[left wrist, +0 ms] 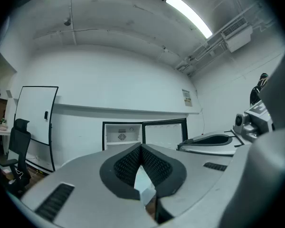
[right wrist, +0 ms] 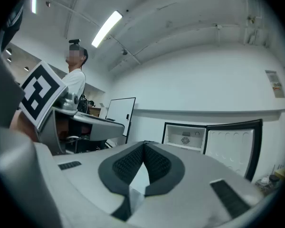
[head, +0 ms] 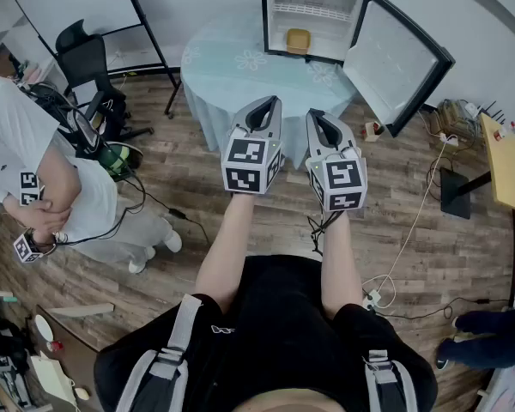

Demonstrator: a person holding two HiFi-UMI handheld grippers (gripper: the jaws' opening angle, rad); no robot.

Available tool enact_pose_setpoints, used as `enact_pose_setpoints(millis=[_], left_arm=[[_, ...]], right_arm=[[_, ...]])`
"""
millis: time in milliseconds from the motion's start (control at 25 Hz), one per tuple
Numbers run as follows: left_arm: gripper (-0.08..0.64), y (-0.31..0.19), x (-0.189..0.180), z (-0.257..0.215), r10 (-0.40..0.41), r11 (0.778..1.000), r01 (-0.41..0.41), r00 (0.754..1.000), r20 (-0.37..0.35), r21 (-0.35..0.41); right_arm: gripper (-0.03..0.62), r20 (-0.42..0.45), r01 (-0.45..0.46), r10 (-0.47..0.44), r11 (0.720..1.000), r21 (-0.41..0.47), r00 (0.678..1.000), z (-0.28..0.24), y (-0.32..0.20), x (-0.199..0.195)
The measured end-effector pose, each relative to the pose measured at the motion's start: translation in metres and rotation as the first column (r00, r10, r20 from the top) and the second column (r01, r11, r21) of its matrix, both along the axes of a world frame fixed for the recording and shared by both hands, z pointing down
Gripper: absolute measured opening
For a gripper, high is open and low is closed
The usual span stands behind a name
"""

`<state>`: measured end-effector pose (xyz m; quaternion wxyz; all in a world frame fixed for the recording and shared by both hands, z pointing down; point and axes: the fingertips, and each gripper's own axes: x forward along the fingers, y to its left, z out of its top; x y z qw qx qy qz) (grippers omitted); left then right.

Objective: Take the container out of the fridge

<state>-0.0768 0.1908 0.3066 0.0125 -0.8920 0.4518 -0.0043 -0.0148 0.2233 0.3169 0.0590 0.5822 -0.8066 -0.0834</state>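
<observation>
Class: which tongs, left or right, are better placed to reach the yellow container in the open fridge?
Probably left: the container sits left in the fridge, ahead of the left tongs, while the open door stands on the side of the right tongs. Both are shut.

Both grippers held out in front at chest height, side by side, close but not touching, tips pointing forward. Left gripper: jaws shut, pads meeting at the tips, nothing between them. Right gripper: jaws shut too, empty. Bare left forearm and right forearm extend forward, roughly parallel. The two grippers angle slightly towards each other at the tips. Marker cubes sit at the rear ends, facing up.
</observation>
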Motion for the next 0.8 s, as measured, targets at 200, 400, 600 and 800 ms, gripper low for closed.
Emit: enact_pose_setpoints(millis=[200, 400, 600, 800], left_arm=[[0.002, 0.005, 0.016, -0.004, 0.020, 1.000, -0.020, 1.000, 0.018, -0.002], [0.002, 0.010, 0.041, 0.007, 0.054, 0.998, -0.053, 0.998, 0.042, -0.014], [0.002, 0.011, 0.054, 0.015, 0.063, 0.998, -0.062, 0.997, 0.054, -0.025], [0.002, 0.006, 0.059, 0.017, 0.071, 0.997, -0.070, 0.995, 0.063, -0.031]], right_arm=[[-0.002, 0.014, -0.008, 0.008, 1.000, -0.007, 1.000, -0.003, 0.003, 0.015], [-0.002, 0.024, -0.007, 0.008, 0.998, -0.059, 1.000, 0.015, 0.003, 0.033], [-0.002, 0.049, -0.042, 0.046, 0.997, -0.070, 0.998, 0.019, 0.003, 0.059], [-0.002, 0.074, -0.072, 0.078, 0.994, -0.082, 0.994, 0.021, -0.002, 0.072]])
